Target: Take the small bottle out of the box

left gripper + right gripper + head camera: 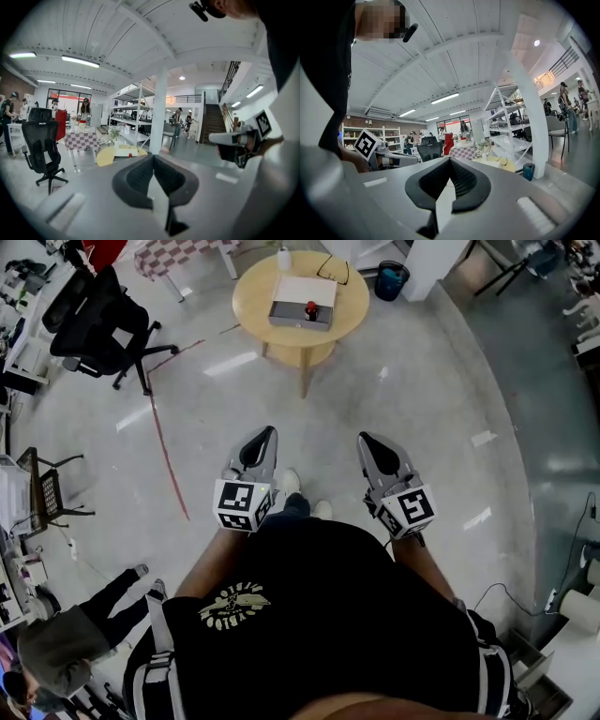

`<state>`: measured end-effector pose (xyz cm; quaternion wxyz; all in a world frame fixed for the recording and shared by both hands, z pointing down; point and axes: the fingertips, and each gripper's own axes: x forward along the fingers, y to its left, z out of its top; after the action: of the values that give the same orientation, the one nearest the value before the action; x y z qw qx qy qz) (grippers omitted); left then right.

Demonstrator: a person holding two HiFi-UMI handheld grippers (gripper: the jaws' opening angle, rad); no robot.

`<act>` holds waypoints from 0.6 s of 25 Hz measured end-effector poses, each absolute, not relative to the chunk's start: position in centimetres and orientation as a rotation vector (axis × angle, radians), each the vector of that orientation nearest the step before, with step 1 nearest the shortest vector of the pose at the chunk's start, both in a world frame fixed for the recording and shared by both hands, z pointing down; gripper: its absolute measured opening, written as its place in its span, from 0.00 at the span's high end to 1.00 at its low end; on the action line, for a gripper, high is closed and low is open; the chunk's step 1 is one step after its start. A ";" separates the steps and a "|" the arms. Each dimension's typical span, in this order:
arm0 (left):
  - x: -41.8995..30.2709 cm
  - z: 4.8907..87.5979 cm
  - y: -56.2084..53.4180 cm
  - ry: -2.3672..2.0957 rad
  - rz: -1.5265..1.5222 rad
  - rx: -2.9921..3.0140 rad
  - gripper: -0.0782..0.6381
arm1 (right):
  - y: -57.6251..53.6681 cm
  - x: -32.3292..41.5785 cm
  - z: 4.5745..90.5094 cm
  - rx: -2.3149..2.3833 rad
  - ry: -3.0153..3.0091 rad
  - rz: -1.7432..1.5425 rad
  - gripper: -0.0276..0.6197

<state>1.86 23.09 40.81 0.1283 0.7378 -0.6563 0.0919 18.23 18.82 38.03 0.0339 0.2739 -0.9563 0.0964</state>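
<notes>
Left claw (269,432) and right claw (365,438) pressed together, empty; open floor (394,390) ahead to desk (251,298) edge, box (302,300), small bottle (310,308).

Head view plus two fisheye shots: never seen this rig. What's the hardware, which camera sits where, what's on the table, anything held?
No robot arm here: a person carries a two-jaw gripper in each hand. The head view is from a camera on the person's head, looking steeply down at the left gripper and right gripper; the marker cubes belong to them. The other two views are wide-angle cameras riding on each gripper, looking along its jaws. Both pairs of jaws are closed, nothing between them. Further off stands a round table with a white box, a small red-capped bottle seemingly in it, and a pale bottle. Nothing there is touched yet.
</notes>
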 end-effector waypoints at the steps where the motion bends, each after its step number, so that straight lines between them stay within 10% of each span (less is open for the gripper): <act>1: 1.4 40.6 22.6 -1.909 0.263 2.155 0.89 | 18.5 17.5 37.9 0.838 -2.942 0.293 0.96; 15: -9.6 39.1 18.2 -1.979 0.159 2.133 0.89 | 13.5 5.8 35.1 0.788 -2.948 0.168 0.96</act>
<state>-9.62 18.24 39.12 0.1136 0.7273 -0.6747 0.0543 5.84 13.47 35.13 0.0427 0.2577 -0.9637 0.0548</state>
